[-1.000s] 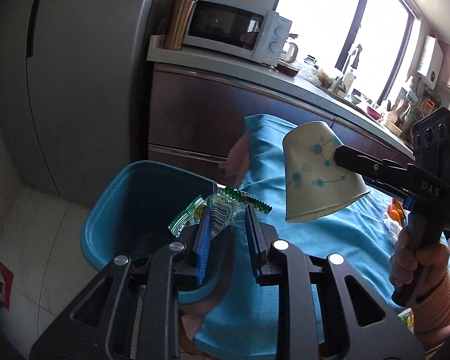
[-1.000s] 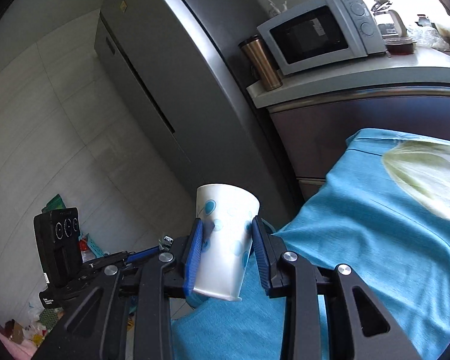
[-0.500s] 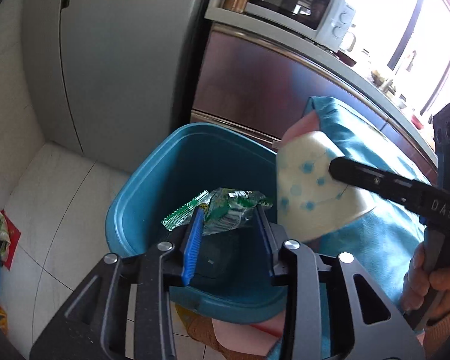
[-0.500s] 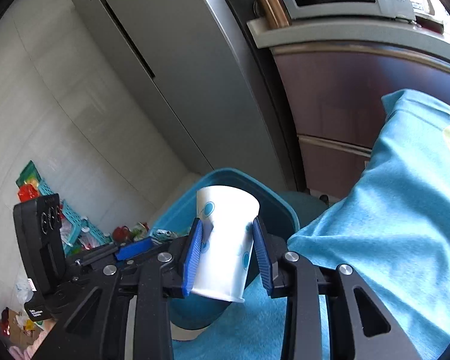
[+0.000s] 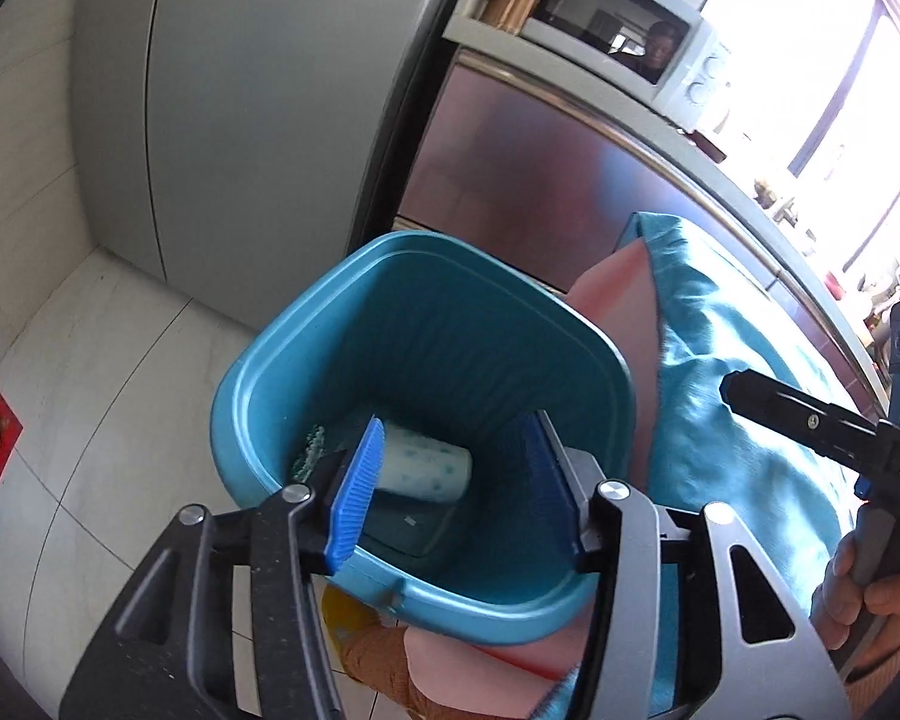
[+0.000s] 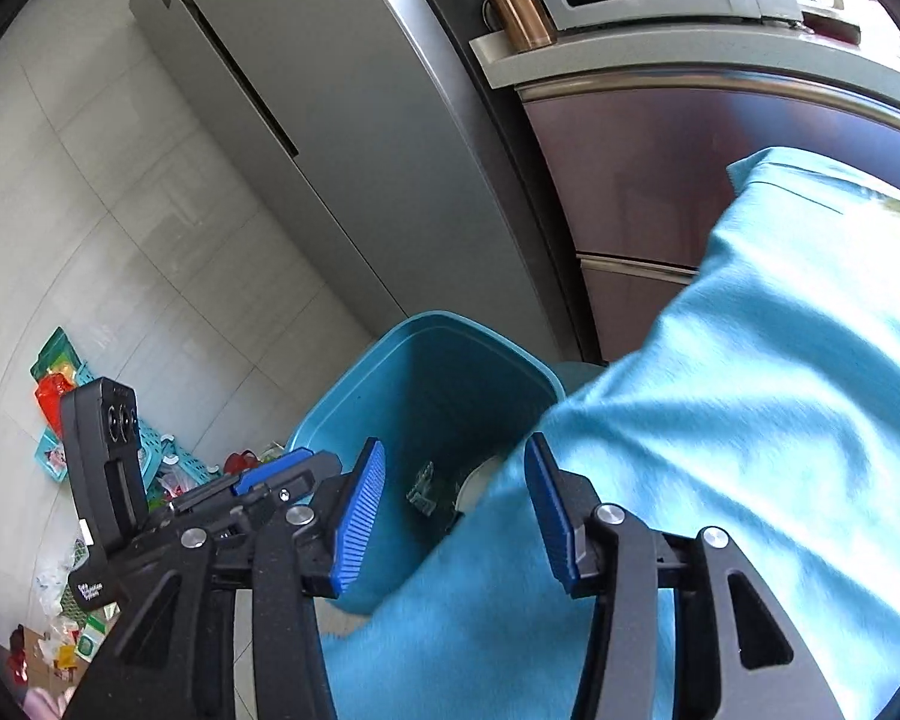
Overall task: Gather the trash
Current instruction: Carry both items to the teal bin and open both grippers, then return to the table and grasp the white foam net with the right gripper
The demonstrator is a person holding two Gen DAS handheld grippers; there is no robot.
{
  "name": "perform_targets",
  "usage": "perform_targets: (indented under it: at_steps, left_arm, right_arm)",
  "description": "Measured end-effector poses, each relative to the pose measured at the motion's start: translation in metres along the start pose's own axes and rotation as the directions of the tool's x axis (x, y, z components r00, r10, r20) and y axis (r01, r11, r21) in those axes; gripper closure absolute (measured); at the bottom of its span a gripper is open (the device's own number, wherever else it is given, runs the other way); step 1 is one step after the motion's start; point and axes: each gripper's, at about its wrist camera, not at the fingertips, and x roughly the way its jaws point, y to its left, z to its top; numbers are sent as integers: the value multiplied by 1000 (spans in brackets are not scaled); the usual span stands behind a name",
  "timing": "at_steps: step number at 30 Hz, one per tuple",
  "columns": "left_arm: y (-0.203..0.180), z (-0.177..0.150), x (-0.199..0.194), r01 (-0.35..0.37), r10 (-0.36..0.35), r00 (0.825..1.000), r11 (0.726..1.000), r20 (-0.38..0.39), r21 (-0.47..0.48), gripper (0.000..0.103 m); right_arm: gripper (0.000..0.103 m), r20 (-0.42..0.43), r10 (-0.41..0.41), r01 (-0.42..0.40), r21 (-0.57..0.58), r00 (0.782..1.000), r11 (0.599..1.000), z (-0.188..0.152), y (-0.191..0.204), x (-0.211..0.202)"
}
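Floor: pale tiles (image 5: 120, 360), litter at left.
Bin (image 5: 258, 384): paper cup (image 5: 426, 468) lying inside.
Desk: teal cloth (image 6: 750, 390).
Left claw (image 5: 450, 486): just opened, empty.
Right claw (image 6: 456, 504): just opened, empty.

A white paper cup (image 5: 425, 469) with blue dots lies on its side at the bottom of the blue bin (image 5: 258, 372). Beside it, by the bin's left wall, lies what seems a green wrapper (image 5: 311, 451).

The pale tiled floor (image 5: 108, 360) carries the blue bin (image 5: 258, 396) and scattered wrappers (image 6: 60, 612).
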Motion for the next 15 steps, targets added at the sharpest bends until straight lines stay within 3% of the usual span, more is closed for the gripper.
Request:
perform_targets:
  at_steps: [4,8,15]
  left_arm:
    - [-18,-6,-15,32,-33,999,999,19,44,49]
    - [-46,-13,-31,112,-116,993,989,29,99,44]
    - [-116,-35,-44,277,-283,959,932,-11,233,40]
  right_arm:
    - [52,24,10,-9,-24,1000,1000,-9,-1,-22]
    - [49,71,14,-11,-48,997,999,-23,-5,-53]
    - [46,187,-65,71,-26,980,997,-58,-29,-124]
